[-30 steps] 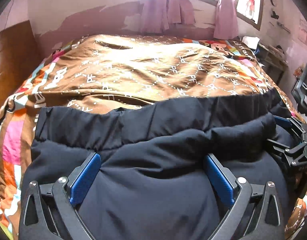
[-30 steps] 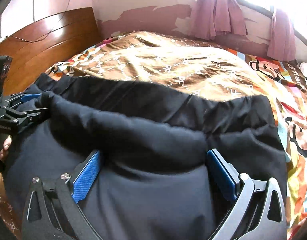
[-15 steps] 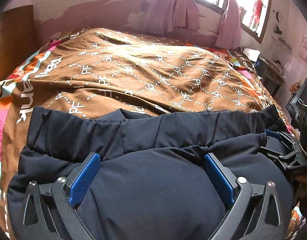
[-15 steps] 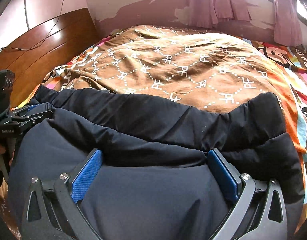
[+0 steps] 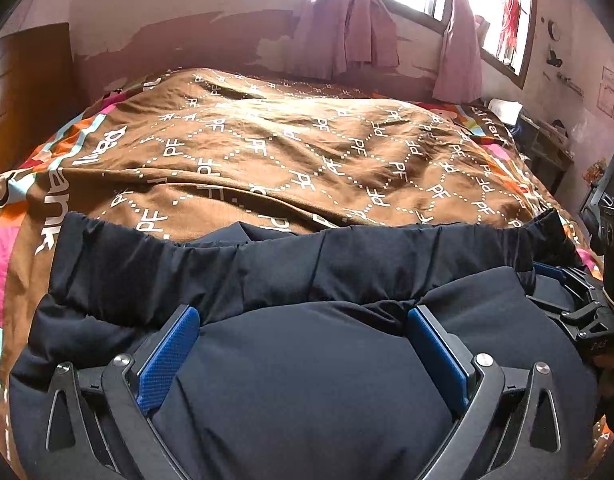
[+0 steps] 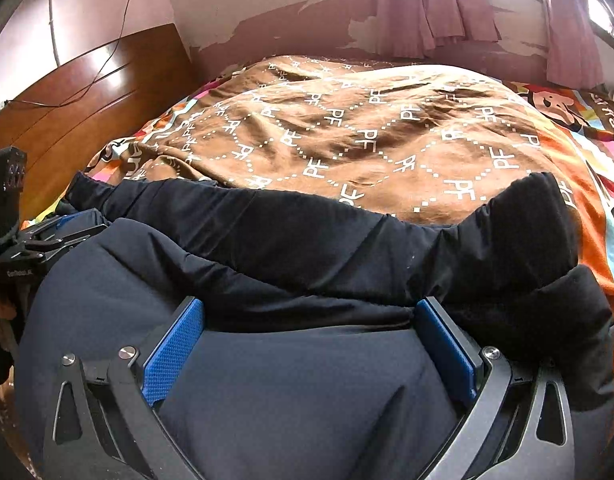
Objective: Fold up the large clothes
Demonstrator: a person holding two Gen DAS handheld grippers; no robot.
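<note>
A large dark navy padded jacket (image 5: 307, 380) lies on the near part of the bed and fills the lower half of both views; it also shows in the right wrist view (image 6: 299, 392). My left gripper (image 5: 303, 328) stands wide open, its blue pads on either side of a puffed fold of the jacket. My right gripper (image 6: 309, 320) is also wide open around the jacket's bulk. The jacket's far hem (image 5: 347, 256) lies doubled over. The right gripper shows at the right edge of the left wrist view (image 5: 575, 300); the left gripper shows at the left edge of the right wrist view (image 6: 47, 236).
A brown quilt with white "PF" lettering (image 5: 307, 152) covers the bed, over a colourful cartoon sheet (image 6: 579, 120). A wooden headboard (image 6: 79, 96) stands at left. Pink curtains (image 5: 347, 28) hang at the window. A cluttered side table (image 5: 547, 144) stands at the far right.
Both grippers have moved forward and lower over the jacket, staying wide open. The folded jacket edge has shifted farther onto the quilt.
</note>
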